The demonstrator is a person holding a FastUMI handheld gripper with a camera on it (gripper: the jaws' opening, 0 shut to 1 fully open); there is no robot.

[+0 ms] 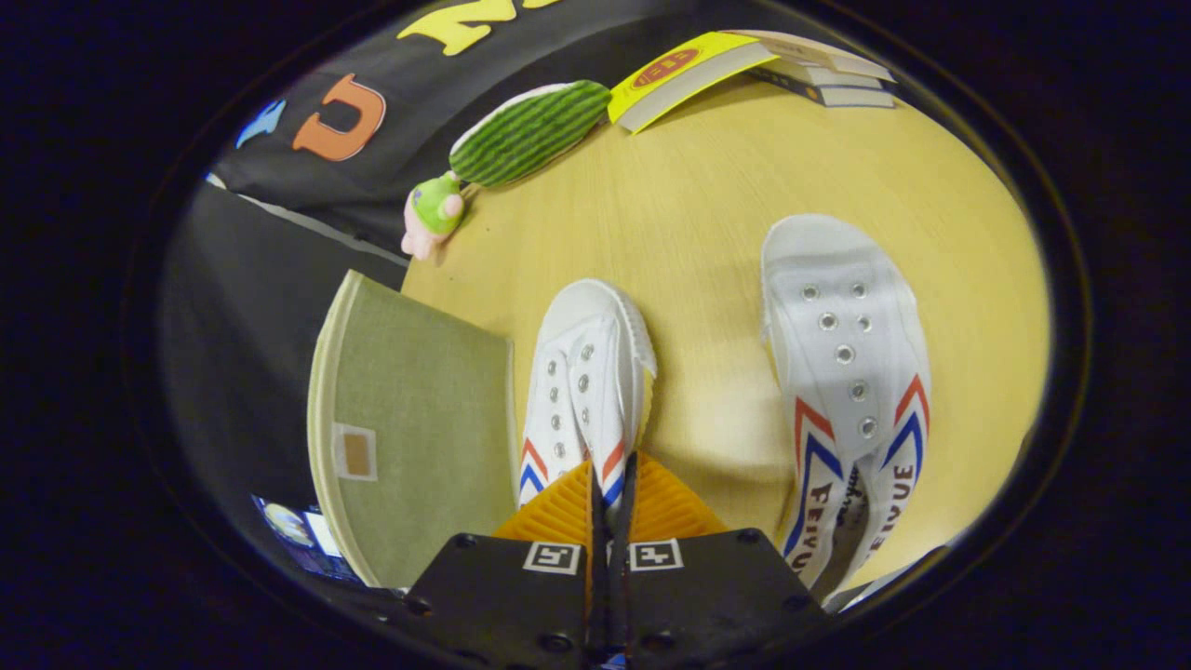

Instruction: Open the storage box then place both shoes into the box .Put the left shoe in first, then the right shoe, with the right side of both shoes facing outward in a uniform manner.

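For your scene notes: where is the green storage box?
Gripper view: the green storage box sits at the table's edge, beside the shoe the shut jaws grip.

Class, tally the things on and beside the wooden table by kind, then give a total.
Shoes: 2
Storage box: 1
Plush toys: 2
Books: 3
Total: 8
The gripper has its jaws shut on one shoe.
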